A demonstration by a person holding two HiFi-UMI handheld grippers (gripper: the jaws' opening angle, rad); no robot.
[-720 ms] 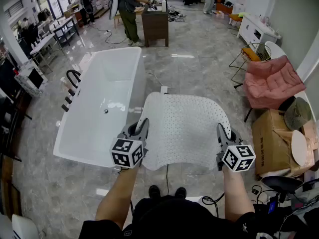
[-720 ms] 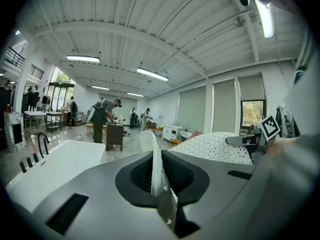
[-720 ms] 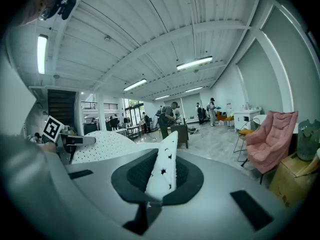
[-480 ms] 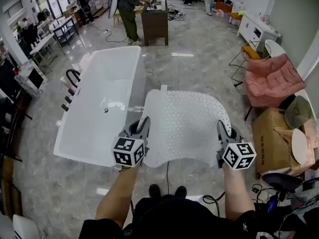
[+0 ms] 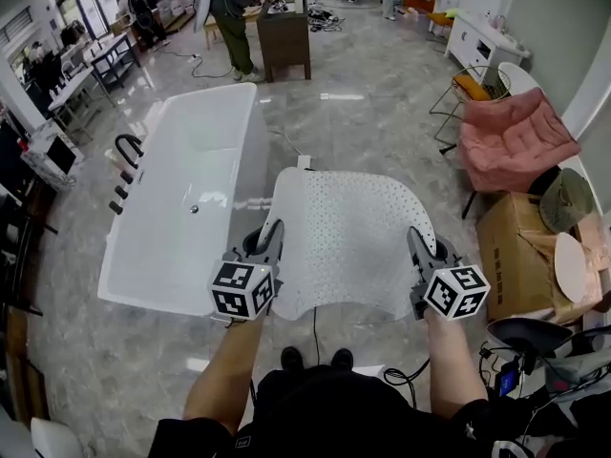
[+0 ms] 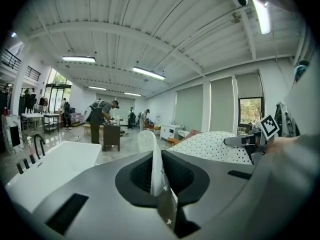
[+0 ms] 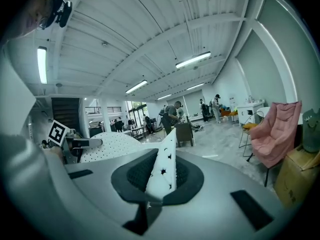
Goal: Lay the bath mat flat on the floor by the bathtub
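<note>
Left of frame in the head view: a white freestanding bathtub (image 5: 181, 208) stands on the grey marble-pattern floor (image 5: 382, 113), with a black faucet (image 5: 129, 146) at its left rim.

Lower centre-left: the left gripper (image 5: 271, 239) is clamped on the near left corner of the bath mat (image 5: 348, 241). The left gripper view shows its jaws pressed together on the thin white mat edge (image 6: 155, 166).

Centre: the white perforated mat is spread between the two grippers, just right of the bathtub. Its far edge curves away from the person. Contact with the floor cannot be determined.

Lower centre-right: the right gripper (image 5: 419, 246) is clamped on the near right corner. The right gripper view shows its jaws closed on the star-punched mat edge (image 7: 162, 176).

Right of frame: a pink armchair (image 5: 511, 141), with a cardboard box (image 5: 516, 256) below it.
</note>
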